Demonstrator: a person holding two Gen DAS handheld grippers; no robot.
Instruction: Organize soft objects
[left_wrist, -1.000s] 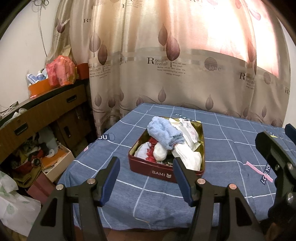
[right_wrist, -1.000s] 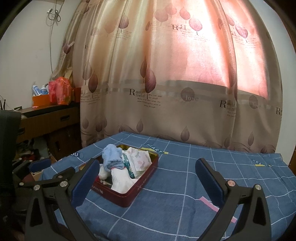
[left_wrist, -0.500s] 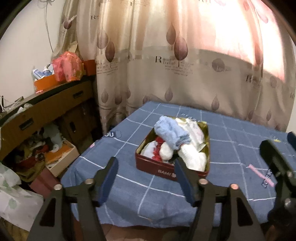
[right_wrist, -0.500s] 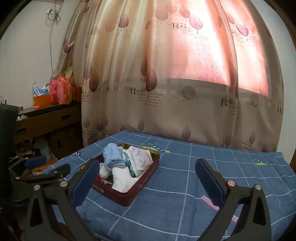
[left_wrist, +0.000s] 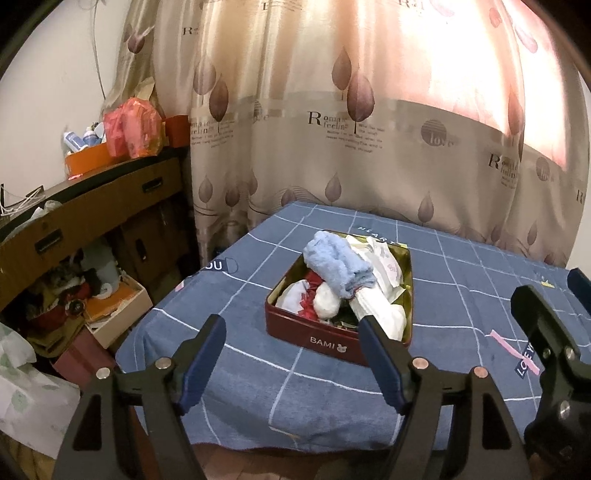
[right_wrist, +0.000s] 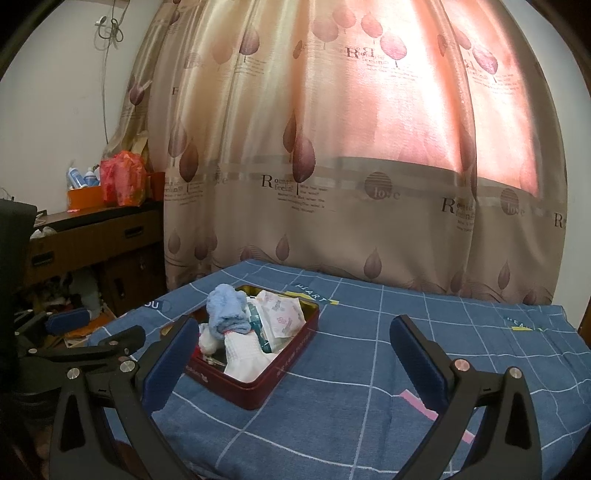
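A dark red tin (left_wrist: 317, 338) marked BAMI stands on the blue checked table cloth (left_wrist: 461, 295). It holds a light blue fluffy sock (left_wrist: 338, 264) on top, white socks (left_wrist: 380, 310) and flat white packets (left_wrist: 384, 258). The tin also shows in the right wrist view (right_wrist: 255, 391), with the blue sock (right_wrist: 227, 310) on top. My left gripper (left_wrist: 291, 354) is open and empty, near the table's front edge, short of the tin. My right gripper (right_wrist: 295, 354) is open and empty, to the right of the tin.
A patterned curtain (left_wrist: 351, 129) hangs behind the table. A wooden dresser (left_wrist: 92, 218) with an orange box (left_wrist: 86, 160) and a red bag (left_wrist: 131, 127) stands at the left. Cluttered boxes (left_wrist: 110, 310) lie on the floor beside it.
The left gripper has drawn back and up a little, so the tin looks smaller and farther. The right gripper has hardly moved. Both stayed open.
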